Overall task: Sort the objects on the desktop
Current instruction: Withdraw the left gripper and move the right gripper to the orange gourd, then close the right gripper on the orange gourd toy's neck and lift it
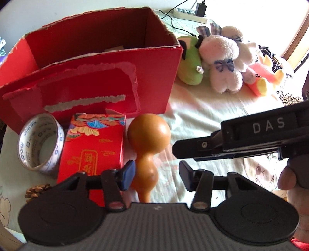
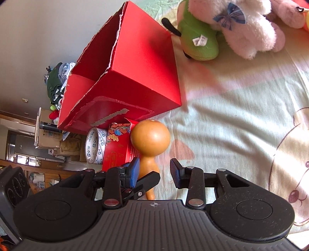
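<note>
One open red cardboard box (image 1: 108, 81) stood on the cloth, with one roll of printed tape (image 1: 41, 148), one small red decorated carton (image 1: 92, 150), one tan gourd (image 1: 148, 152) and one pine cone (image 1: 36, 192). Soft toys: one green (image 1: 190, 63), two white (image 1: 222, 63), one pink and yellow (image 1: 262, 77). One power strip (image 1: 190, 13) lay behind.

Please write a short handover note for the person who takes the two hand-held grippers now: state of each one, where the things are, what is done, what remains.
Left hand-held gripper: open, empty, near the gourd's narrow end.
Right hand-held gripper: open, empty, also near the gourd.
Things: the gourd lies on the cloth in front of the red box; beside it the small red carton, then the tape roll; a pine cone nearer; plush toys right of the box.
Done: nothing visible inside the box.
Left: sort everything, probably the gourd first.
</note>
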